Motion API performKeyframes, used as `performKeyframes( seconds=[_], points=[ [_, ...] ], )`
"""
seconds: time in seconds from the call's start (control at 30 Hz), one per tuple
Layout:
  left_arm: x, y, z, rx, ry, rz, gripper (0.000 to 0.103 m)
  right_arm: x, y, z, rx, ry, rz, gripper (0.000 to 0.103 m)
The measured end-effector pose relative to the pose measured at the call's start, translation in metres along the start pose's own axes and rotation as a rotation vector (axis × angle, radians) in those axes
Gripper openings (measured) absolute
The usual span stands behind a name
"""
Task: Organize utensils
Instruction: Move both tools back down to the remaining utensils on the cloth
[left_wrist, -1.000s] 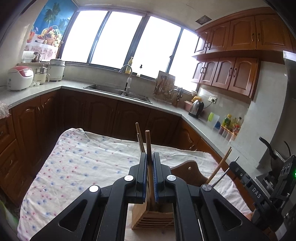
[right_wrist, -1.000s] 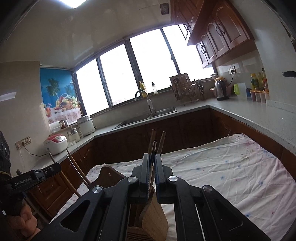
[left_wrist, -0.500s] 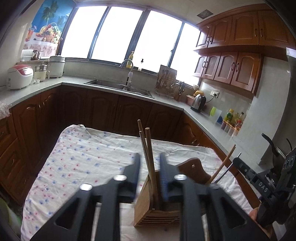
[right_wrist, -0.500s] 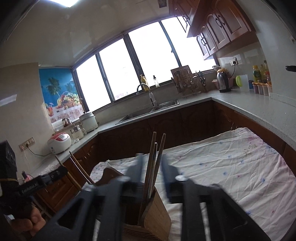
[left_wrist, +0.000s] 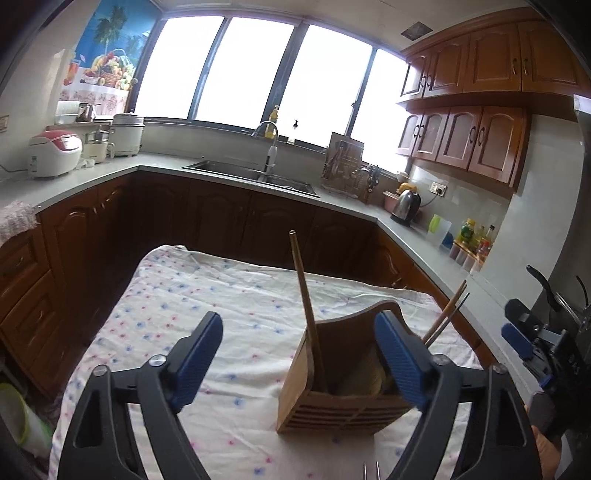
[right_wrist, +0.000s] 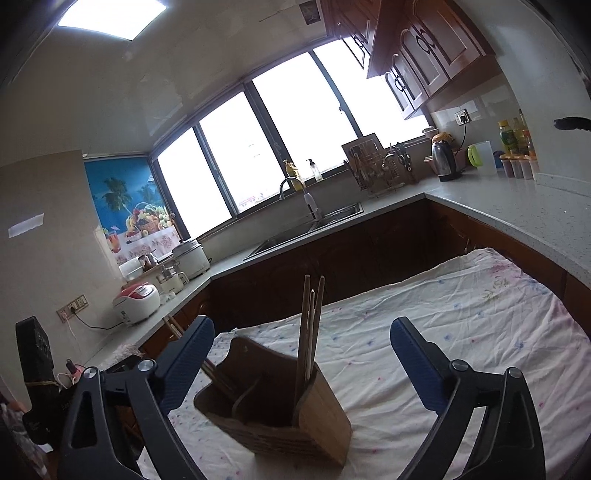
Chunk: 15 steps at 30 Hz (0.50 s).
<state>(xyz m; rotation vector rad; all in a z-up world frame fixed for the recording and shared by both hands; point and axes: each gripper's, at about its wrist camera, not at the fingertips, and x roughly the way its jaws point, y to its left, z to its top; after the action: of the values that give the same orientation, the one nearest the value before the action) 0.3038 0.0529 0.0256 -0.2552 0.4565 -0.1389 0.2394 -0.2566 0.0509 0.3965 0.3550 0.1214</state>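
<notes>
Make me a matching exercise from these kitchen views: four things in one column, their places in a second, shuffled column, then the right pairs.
Things
1. wooden chopsticks
2. steel electric kettle
3. red and white rice cooker
4. curved chrome faucet

Places
A. over the sink below the window
B. on the counter under the wall cabinets
C. standing in the slatted bamboo utensil holder
D. on the counter by the fruit poster

Pairs: 1-C, 2-B, 3-D, 4-A
</notes>
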Motion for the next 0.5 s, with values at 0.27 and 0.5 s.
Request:
performKeyframes(
  seconds=[0.27,0.5],
  points=[
    [-0.043,-0.002,-0.016,0.007,0.039,0.009,0.094,-0.043,-0.004,-0.019,0.009,0.058,-0.010,0.098],
    [-0.090,-0.001,-0.034,-0.002,0.070,0.008,0.094,-0.082,-0.009,-0.037,0.021,0.086,-0.028,0.098]
  ],
)
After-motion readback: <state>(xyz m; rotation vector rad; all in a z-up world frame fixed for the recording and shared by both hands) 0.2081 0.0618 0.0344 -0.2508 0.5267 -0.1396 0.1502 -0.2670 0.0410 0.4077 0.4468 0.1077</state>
